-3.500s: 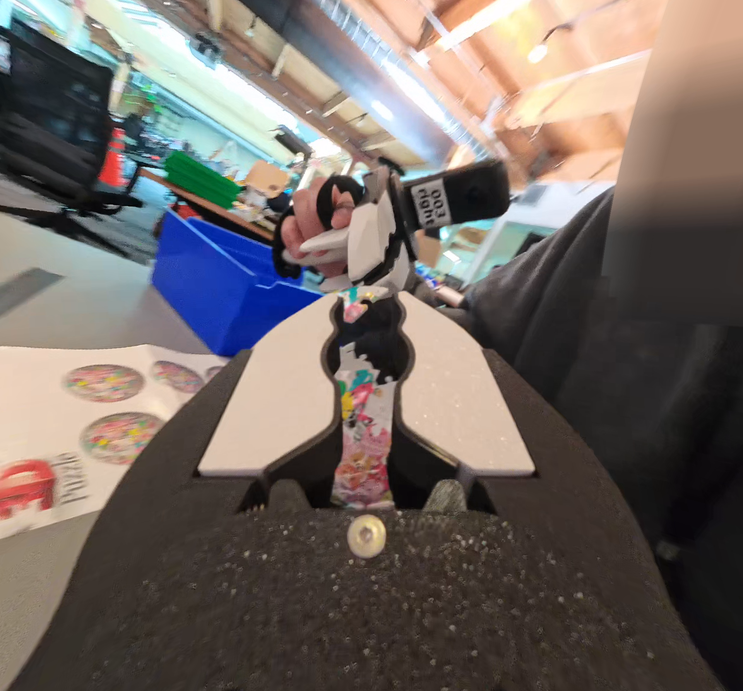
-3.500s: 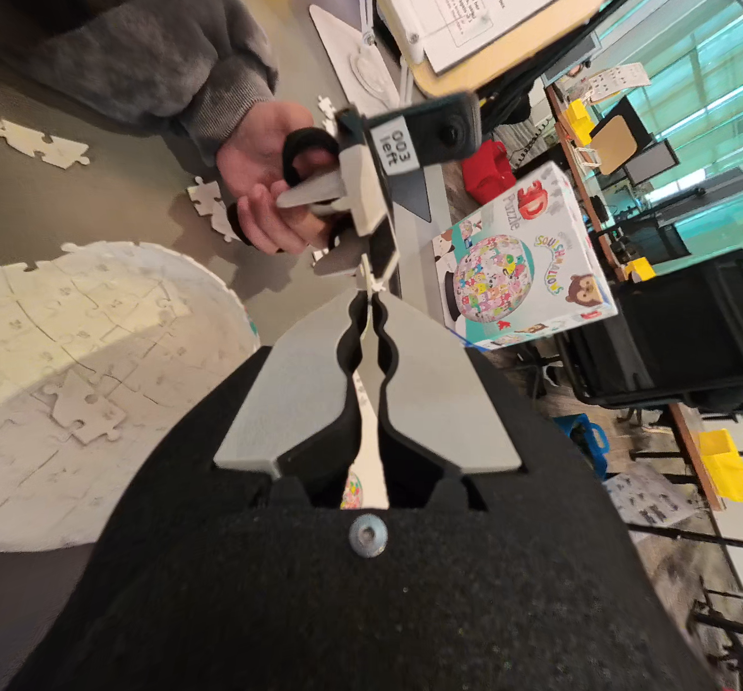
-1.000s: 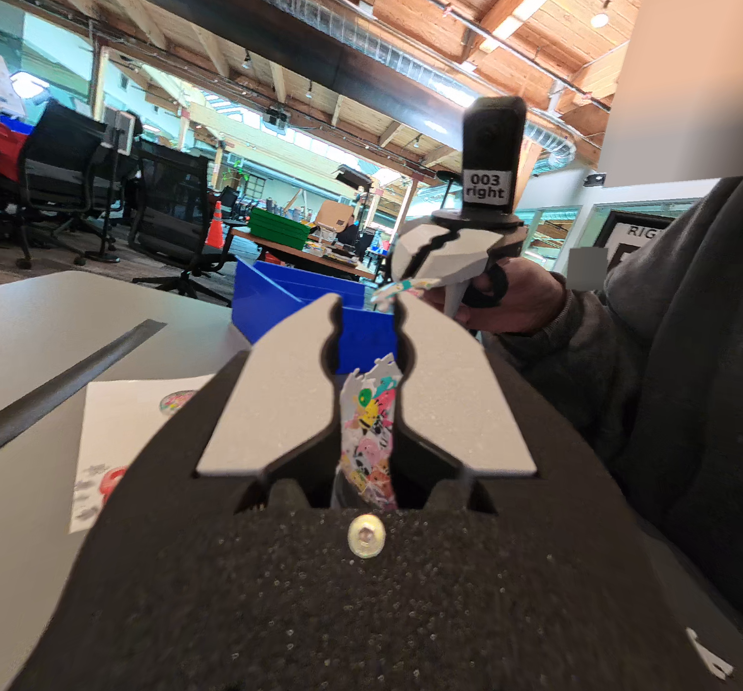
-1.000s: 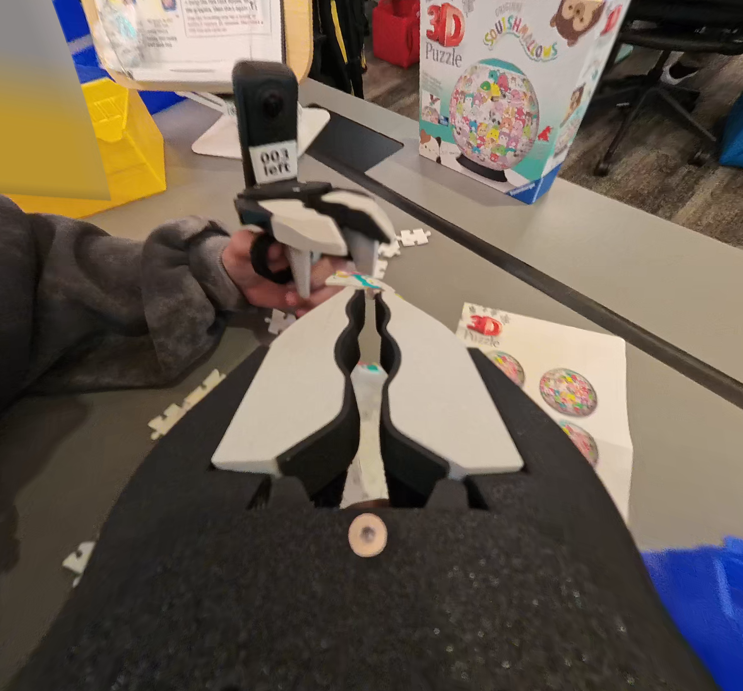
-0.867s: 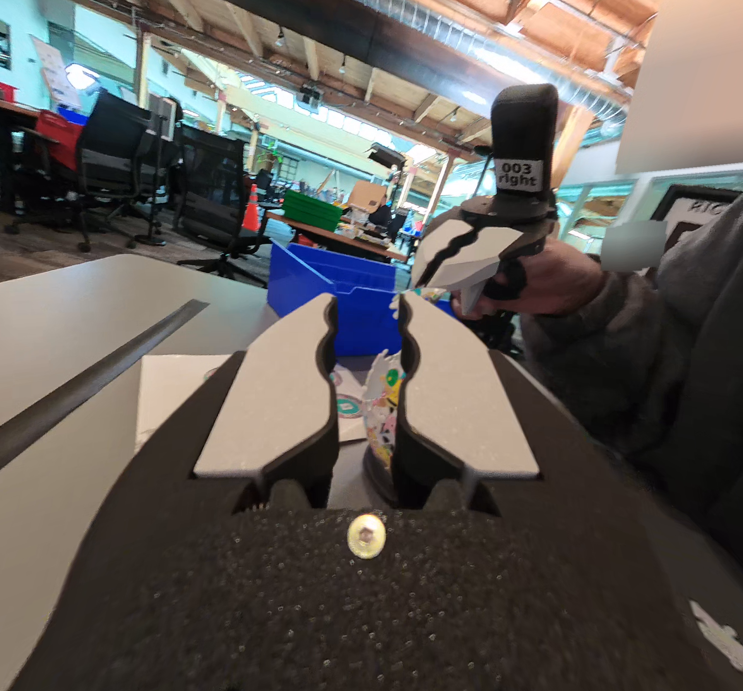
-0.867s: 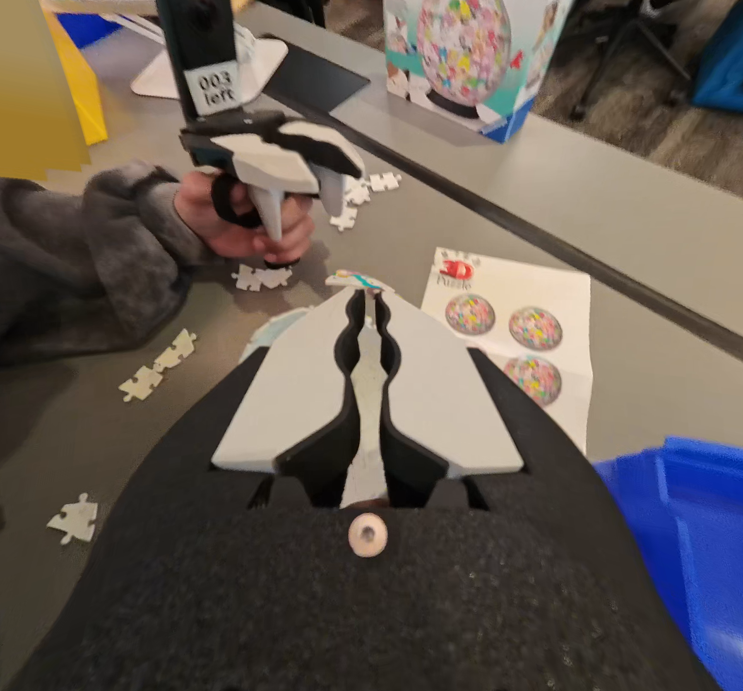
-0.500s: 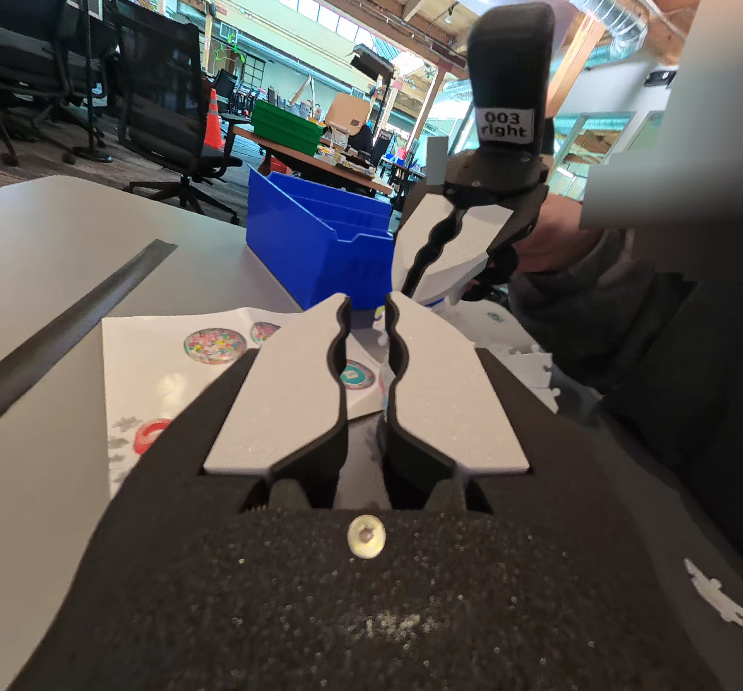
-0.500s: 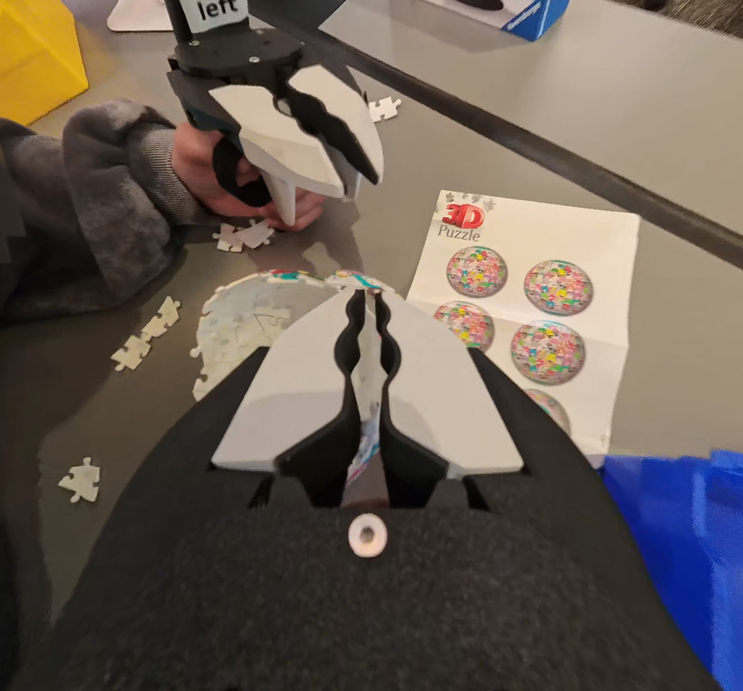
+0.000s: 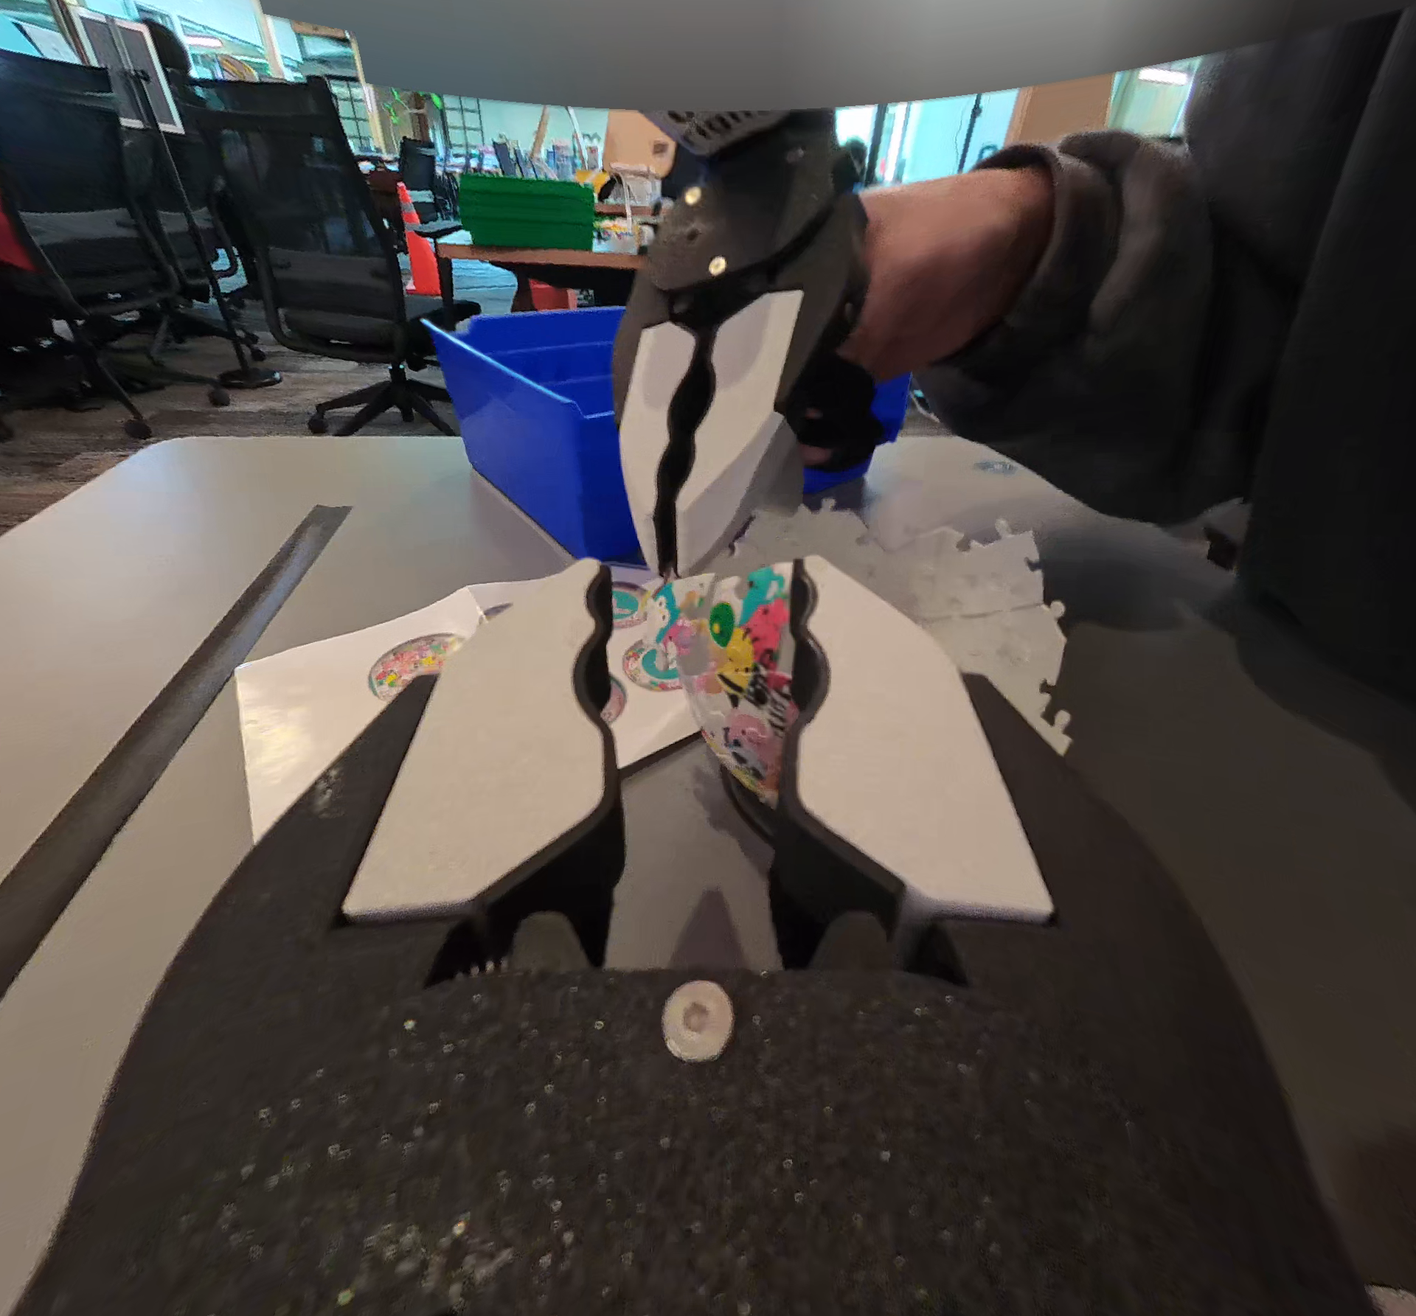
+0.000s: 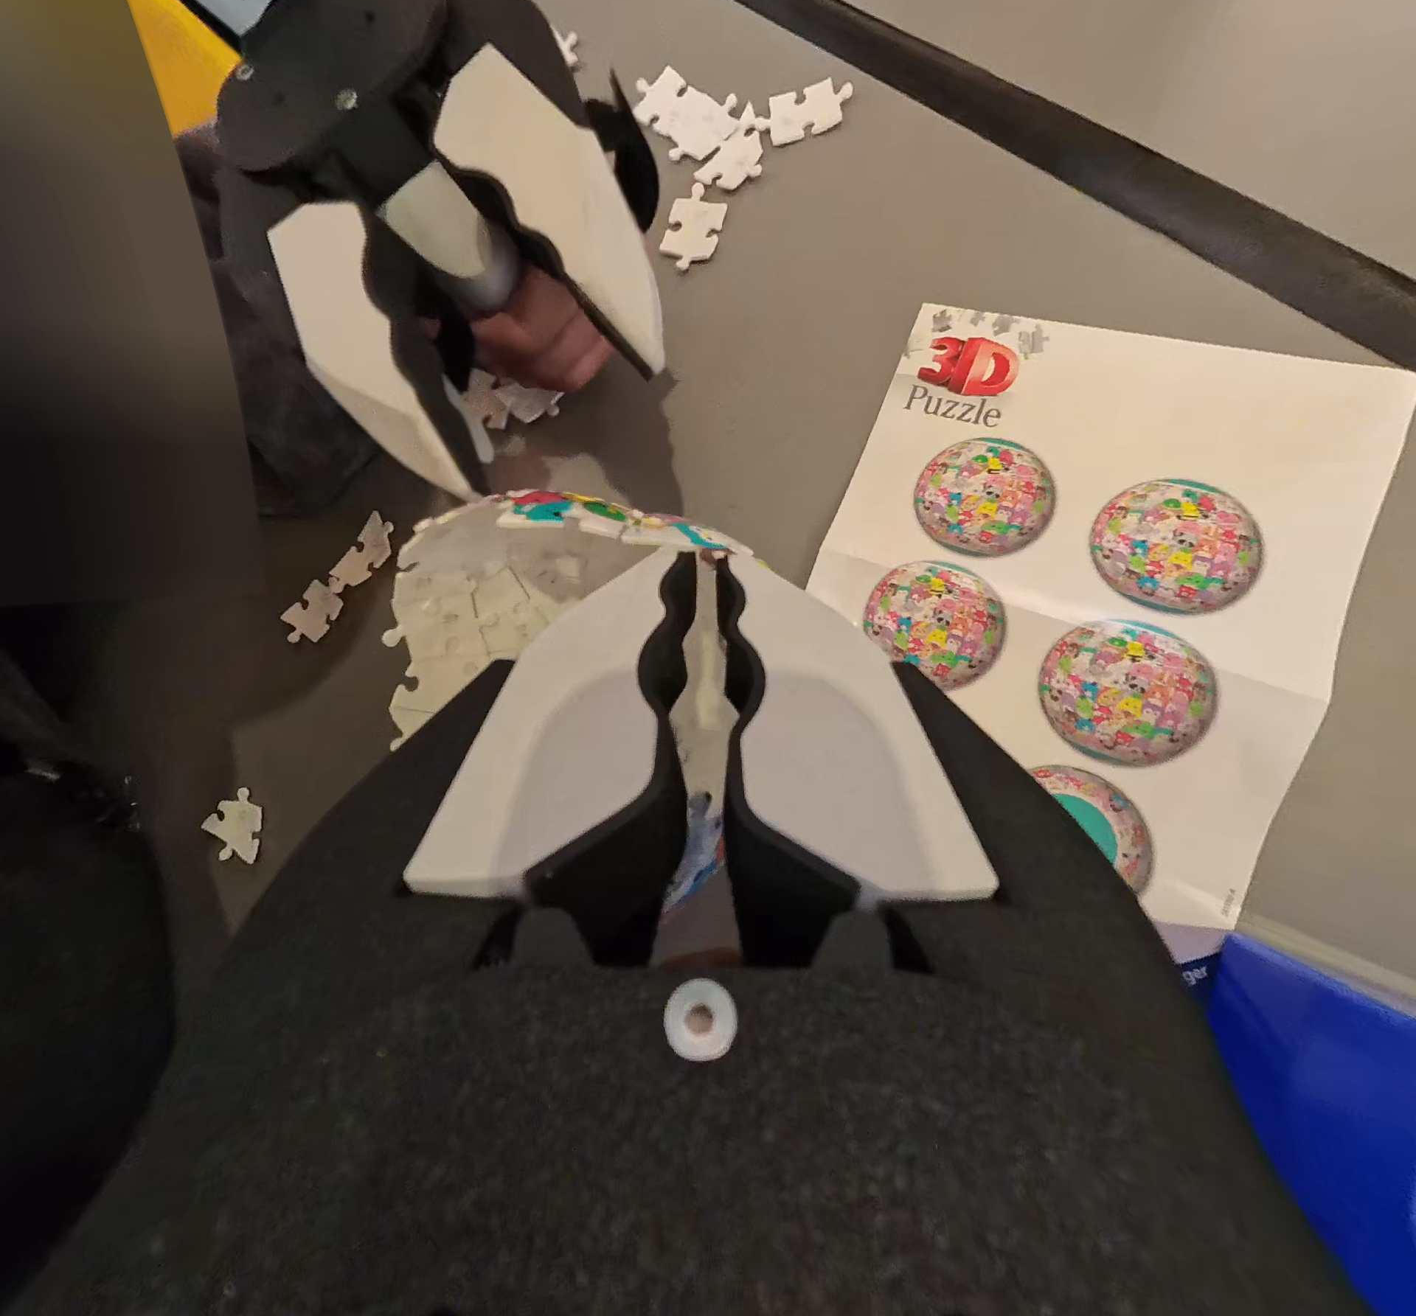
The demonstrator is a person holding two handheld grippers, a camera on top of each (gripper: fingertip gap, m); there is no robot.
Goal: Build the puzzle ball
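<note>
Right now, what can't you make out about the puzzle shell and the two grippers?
- Right wrist view: the right gripper hides the puzzle shell's lower part.
- Left wrist view: the left gripper finger covers the shell's middle.
- Right wrist view: the frame's top edge cuts off the left gripper's handle.

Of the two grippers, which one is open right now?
The left gripper: its fingers stand apart, with the puzzle shell by its right finger. The right gripper is clamped on the shell's rim.

The grey tabletop (image 10: 804,268) carries a picture sheet (image 10: 1088,590), loose white puzzle pieces (image 10: 720,130), the half-built puzzle shell (image 10: 475,590) and a blue bin (image 9: 536,421).
</note>
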